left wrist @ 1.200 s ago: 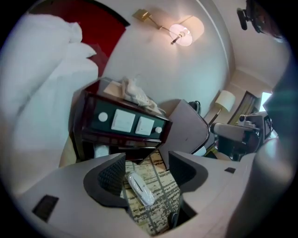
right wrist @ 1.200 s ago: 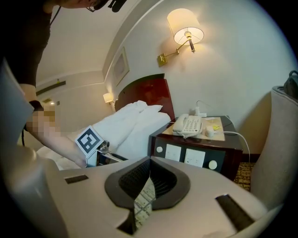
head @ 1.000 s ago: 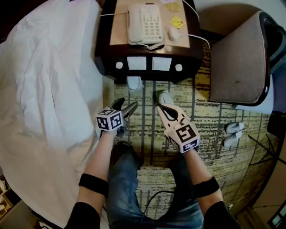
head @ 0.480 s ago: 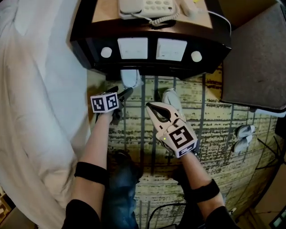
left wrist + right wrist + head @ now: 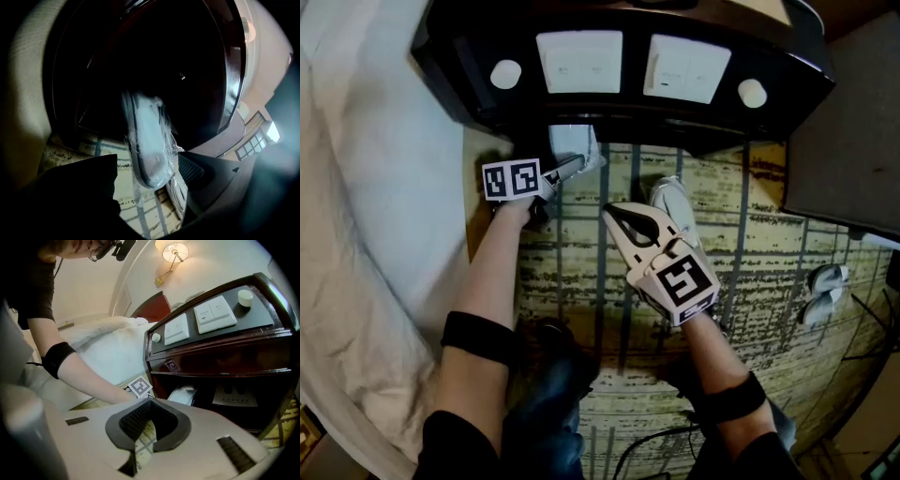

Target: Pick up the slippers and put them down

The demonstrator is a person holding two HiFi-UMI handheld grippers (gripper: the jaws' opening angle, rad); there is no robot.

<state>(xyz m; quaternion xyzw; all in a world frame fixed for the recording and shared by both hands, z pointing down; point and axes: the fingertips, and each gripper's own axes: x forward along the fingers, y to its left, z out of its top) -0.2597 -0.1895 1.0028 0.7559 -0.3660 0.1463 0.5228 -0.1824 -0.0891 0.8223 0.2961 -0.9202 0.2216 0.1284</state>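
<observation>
Evidently reaching: fingers of the left gripper [image 5: 567, 171], just opening, flank the wrapped slippers [image 5: 147, 140] at 12 o'clock, unpinched; next, close them. The right gripper [image 5: 617, 216] is clenched, empty.

We hold our left gripper [image 5: 574, 170] at the plastic-wrapped slipper [image 5: 573, 144] under the dark nightstand [image 5: 619, 117]. Its jaws have just been opening, and we cannot tell whether the slipper lies between them. Our right gripper [image 5: 613, 216], jaws together, hovers over the patterned carpet [image 5: 750, 244], just beside a white slipper [image 5: 675, 199].
</observation>
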